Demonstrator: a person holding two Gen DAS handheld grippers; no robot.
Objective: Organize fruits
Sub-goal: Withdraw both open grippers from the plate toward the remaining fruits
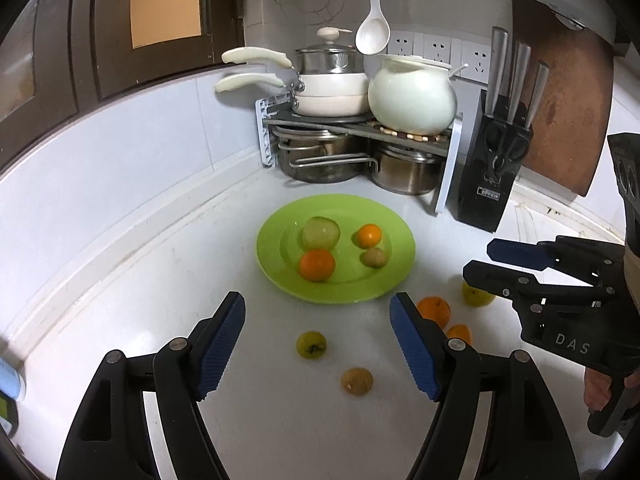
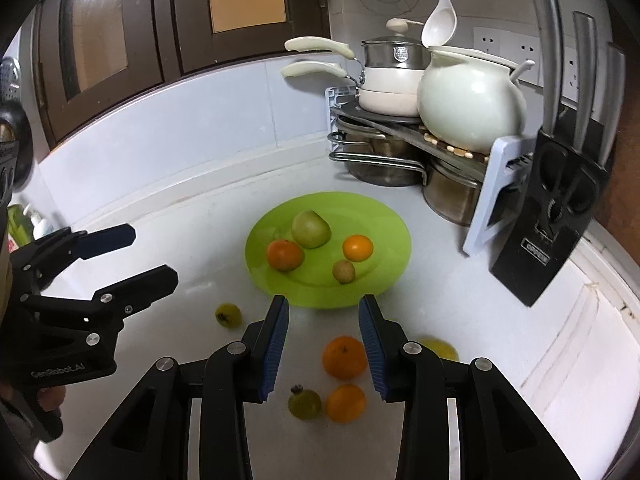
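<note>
A green plate (image 1: 272, 256) (image 2: 256, 264) on the white counter holds a green apple (image 1: 321, 233), two oranges (image 1: 317, 265) (image 1: 369, 235) and a kiwi (image 1: 374, 257). Loose fruit lies in front of it: a yellow-green fruit (image 1: 311, 345), a brown kiwi (image 1: 357, 380), two oranges (image 2: 345, 356) (image 2: 346, 402), a small green fruit (image 2: 305, 402) and a yellow fruit (image 2: 440, 348). My left gripper (image 1: 318, 308) (image 2: 152, 254) hangs open and empty above the near-left fruit. My right gripper (image 2: 324, 306) (image 1: 480, 258) is narrowly open and empty above the near oranges.
A corner rack (image 1: 444, 184) carries white pans and a white pot (image 1: 412, 96), with steel pots underneath. A black knife block (image 1: 490, 168) (image 2: 548, 236) and a brown cutting board (image 1: 560, 92) stand to the right. A white ladle (image 1: 373, 32) hangs on the wall.
</note>
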